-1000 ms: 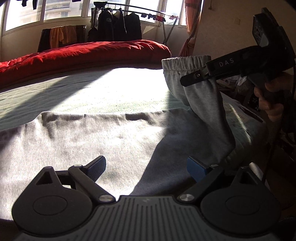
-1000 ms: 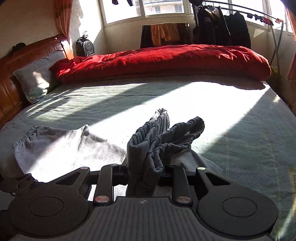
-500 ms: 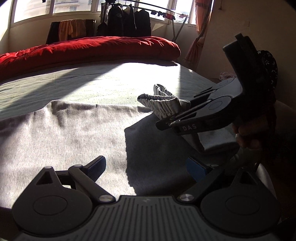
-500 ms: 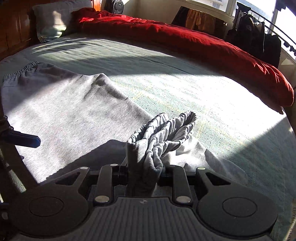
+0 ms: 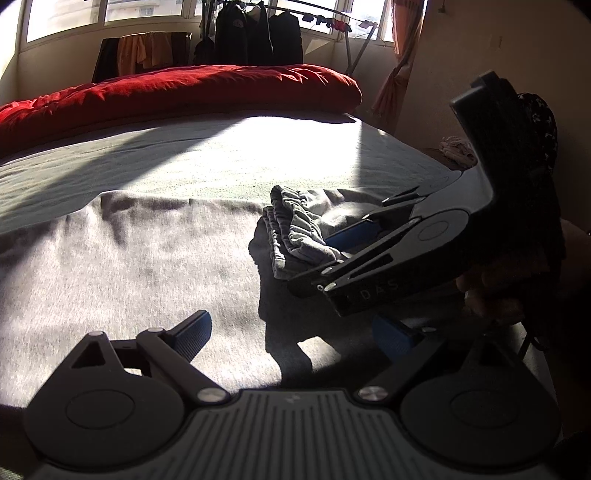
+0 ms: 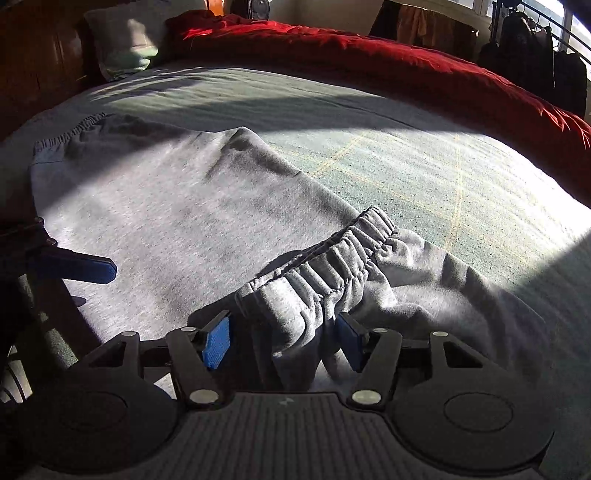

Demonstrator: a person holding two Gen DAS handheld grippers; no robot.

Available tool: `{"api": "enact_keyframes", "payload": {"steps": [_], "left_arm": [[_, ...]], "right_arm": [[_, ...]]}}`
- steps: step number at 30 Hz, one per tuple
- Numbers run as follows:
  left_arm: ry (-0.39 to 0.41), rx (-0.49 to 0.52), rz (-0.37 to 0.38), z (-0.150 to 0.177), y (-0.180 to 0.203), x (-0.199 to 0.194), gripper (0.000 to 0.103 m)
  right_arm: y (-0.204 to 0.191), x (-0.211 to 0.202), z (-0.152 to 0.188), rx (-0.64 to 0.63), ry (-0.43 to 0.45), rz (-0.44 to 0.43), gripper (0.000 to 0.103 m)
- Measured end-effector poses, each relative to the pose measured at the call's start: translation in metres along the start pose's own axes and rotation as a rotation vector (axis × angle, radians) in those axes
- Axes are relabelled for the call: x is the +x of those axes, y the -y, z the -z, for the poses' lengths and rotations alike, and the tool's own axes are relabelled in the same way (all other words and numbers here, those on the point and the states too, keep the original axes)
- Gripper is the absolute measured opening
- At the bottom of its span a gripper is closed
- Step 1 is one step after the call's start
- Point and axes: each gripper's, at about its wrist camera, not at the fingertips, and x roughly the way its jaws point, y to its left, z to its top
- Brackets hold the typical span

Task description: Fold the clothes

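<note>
Grey sweatpants [image 5: 140, 266] lie spread on the bed, lit by the sun. Their elastic cuff end [image 6: 332, 258] is folded over and rests bunched on the grey cloth. My right gripper [image 6: 282, 343] sits low over that bunch with its jaws opening. The cuff fabric still lies between the blue pads [image 6: 216, 343], and the pads no longer squeeze it. From the left wrist view the right gripper [image 5: 325, 258] is at the right, a hand behind it, beside the cuff [image 5: 295, 229]. My left gripper [image 5: 291, 334] is open and empty just above the sweatpants' near edge.
A red duvet [image 5: 177, 88] is rolled along the far side of the green bedsheet [image 6: 424, 166]. A pillow [image 6: 118, 48] and wooden headboard [image 6: 40, 66] are at the far left. A clothes rack [image 5: 258, 33] and curtain [image 5: 402, 55] stand by the windows.
The right gripper came down with the bunched cuff, laid it on the spread sweatpants, and its jaws parted. The left gripper stayed where it was, open.
</note>
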Motion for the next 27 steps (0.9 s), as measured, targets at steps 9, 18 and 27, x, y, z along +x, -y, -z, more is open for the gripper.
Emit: {"api": "enact_keyframes", "payload": {"steps": [9,18,27], "left_arm": [[0.022,-0.272,0.228,-0.021,-0.025,0.013,0.094],[-0.082,-0.673,0.330,-0.024,-0.059,0.089,0.092],[-0.072,-0.701,0.322,-0.039,-0.053,0.116,0.090]], "right_arm": [[0.066,-0.078,0.013,0.215,0.175,0.011,0.073],[0.120,-0.113,0.074,0.483,0.273,0.021,0.079],[0.146,-0.112,0.119,0.641,0.295,-0.022,0.079]]}}
